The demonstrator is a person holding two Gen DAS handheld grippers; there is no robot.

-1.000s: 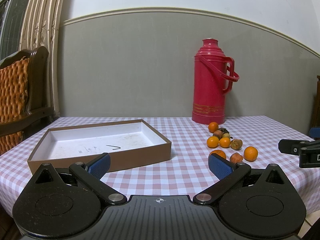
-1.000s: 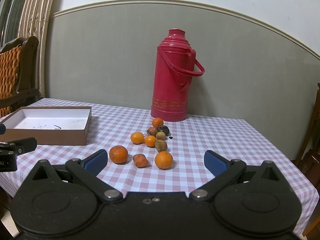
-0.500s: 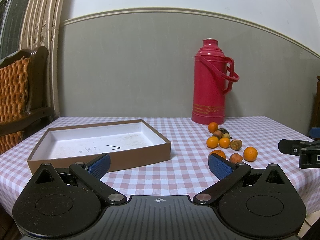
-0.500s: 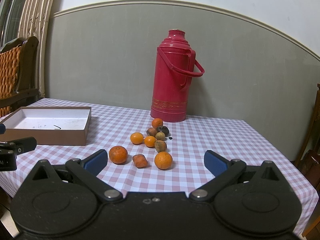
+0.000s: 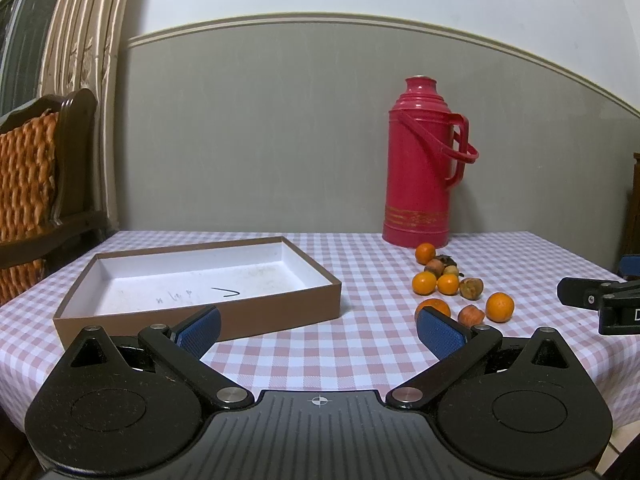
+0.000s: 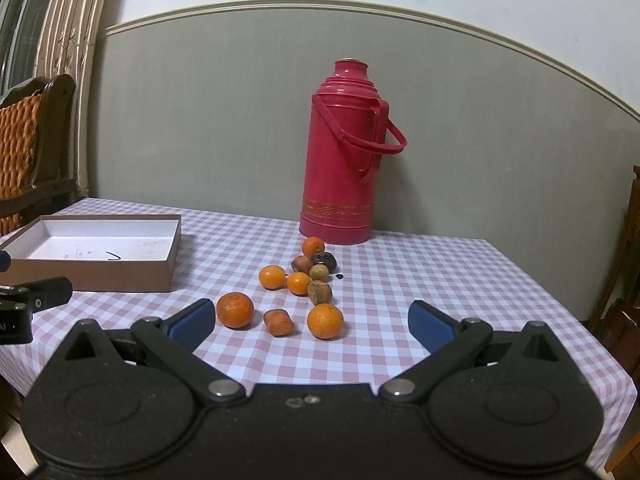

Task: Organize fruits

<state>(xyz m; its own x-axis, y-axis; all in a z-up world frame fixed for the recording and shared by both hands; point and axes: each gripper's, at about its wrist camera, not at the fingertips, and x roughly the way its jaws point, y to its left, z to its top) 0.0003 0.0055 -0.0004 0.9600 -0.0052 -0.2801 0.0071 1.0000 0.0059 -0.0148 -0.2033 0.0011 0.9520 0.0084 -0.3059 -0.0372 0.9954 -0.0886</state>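
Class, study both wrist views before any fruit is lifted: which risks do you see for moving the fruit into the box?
1. The round orange mandarins lie loose on the pink checked tablecloth; a nudge from the open right tongs might roll one away.
2. The tall red plastic thermos flask stands just behind the pile; a far reach may bump it.
3. The shallow brown cardboard box has low walls, so dropped fruit may roll out.

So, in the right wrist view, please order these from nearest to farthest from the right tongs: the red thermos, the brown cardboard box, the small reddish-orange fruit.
1. Small reddish-orange fruit: just ahead of the right tongs, on the checked tablecloth.
2. Brown cardboard box: farther back, on the left.
3. Red thermos: farthest, by the wall.
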